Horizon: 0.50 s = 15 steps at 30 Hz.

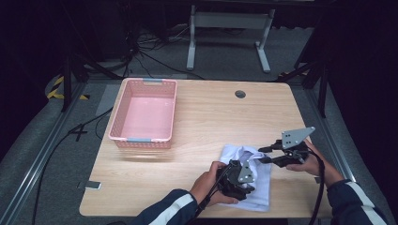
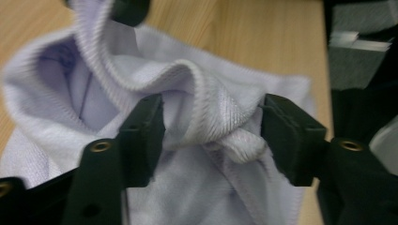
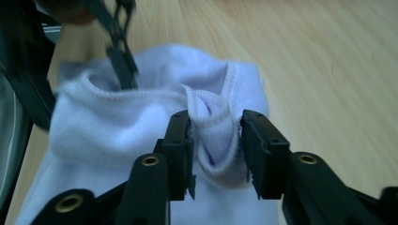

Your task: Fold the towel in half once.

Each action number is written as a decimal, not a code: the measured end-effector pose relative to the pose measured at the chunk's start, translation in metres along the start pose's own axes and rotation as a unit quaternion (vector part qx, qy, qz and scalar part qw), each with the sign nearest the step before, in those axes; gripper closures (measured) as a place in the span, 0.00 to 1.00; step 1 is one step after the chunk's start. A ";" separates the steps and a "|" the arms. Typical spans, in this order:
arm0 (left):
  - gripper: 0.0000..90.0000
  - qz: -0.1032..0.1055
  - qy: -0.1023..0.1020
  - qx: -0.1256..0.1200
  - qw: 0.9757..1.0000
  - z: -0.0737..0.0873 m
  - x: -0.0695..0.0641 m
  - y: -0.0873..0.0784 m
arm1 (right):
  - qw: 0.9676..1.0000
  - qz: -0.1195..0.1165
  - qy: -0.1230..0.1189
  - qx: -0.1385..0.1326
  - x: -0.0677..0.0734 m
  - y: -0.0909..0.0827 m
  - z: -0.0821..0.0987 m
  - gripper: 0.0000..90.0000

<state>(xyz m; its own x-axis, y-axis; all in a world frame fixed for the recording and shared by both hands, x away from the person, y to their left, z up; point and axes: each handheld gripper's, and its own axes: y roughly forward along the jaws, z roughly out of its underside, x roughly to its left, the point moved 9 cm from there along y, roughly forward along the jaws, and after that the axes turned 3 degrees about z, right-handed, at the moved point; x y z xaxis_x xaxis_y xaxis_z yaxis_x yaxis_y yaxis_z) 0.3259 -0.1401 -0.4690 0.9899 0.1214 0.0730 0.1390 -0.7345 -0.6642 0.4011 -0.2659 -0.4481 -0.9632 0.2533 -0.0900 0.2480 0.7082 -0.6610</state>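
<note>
A white knitted garment (image 1: 261, 186) lies bunched near the wooden table's (image 1: 211, 117) front right. My left gripper (image 1: 240, 165) rests on top of it. In the left gripper view a rolled ribbed hem of the garment (image 2: 187, 79) bulges between the jaws of that gripper (image 2: 211, 126), which stand wide and open around it. My right gripper (image 1: 262, 153) reaches the garment's right edge from the right. In the right gripper view its jaws (image 3: 216, 140) stand open on either side of a puffy fold of the garment's (image 3: 117, 126) collar, without squeezing it.
An empty pink plastic basket (image 1: 143, 138) stands at the table's left. A round cable hole (image 1: 240, 94) sits near the far edge. A small flat object (image 1: 93, 185) lies at the front left corner. Table legs and cables are on the floor beyond.
</note>
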 end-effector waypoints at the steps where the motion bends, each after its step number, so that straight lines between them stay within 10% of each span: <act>1: 0.39 0.001 -0.004 -0.013 1.000 -0.001 -0.002 -0.011 | 1.000 0.003 0.005 0.004 0.000 -0.004 0.007 0.68; 7: 0.33 -0.013 -0.027 -0.019 0.999 0.023 0.003 -0.048 | 1.000 0.023 0.020 0.008 0.008 -0.029 0.026 0.59; 15: 0.50 0.021 -0.020 0.014 0.999 0.047 -0.014 -0.034 | 0.996 0.083 0.045 0.000 0.010 -0.051 0.016 0.62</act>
<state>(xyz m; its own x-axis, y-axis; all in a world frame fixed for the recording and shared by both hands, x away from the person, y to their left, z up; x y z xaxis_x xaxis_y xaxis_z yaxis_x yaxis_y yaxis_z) 0.3060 -0.0858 -0.4824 0.9929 0.1179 0.0155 0.0963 -0.7211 -0.6861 0.3771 -0.3103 -0.4272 -0.8956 0.4251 -0.1314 0.4036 0.6520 -0.6418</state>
